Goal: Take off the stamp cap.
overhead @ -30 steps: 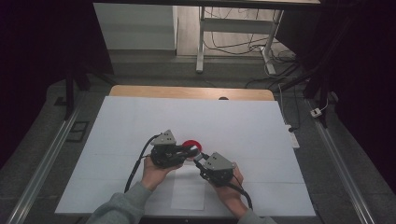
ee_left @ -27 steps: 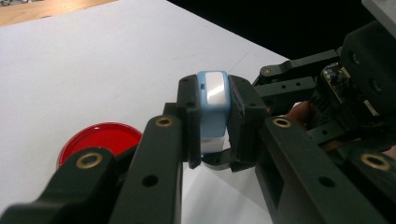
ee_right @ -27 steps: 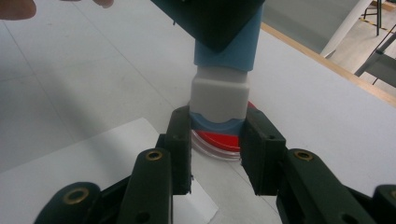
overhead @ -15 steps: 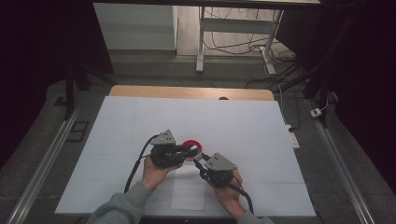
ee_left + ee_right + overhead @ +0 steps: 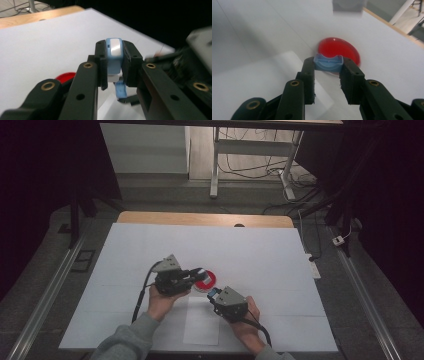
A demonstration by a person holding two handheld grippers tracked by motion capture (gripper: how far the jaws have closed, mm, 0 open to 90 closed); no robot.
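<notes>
left gripper (image 5: 113, 66) fingers are clamped on a blue-and-white piece (image 5: 114, 56); right gripper (image 5: 327, 75) fingers are pinched on a blue cap (image 5: 328, 62). in the high view the cap lies at five o'clock from the piece, near it, over the table (image 5: 260, 255), with a red disc (image 5: 206, 280) between them. judged: joining turns on lining up both long axes.

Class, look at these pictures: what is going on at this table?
A person holds a hand-held gripper in each hand over a white table. The left hand-held gripper is shut on a blue and white piece; the right hand-held gripper is shut on a small blue piece. A red disc lies on the table beside them.
</notes>
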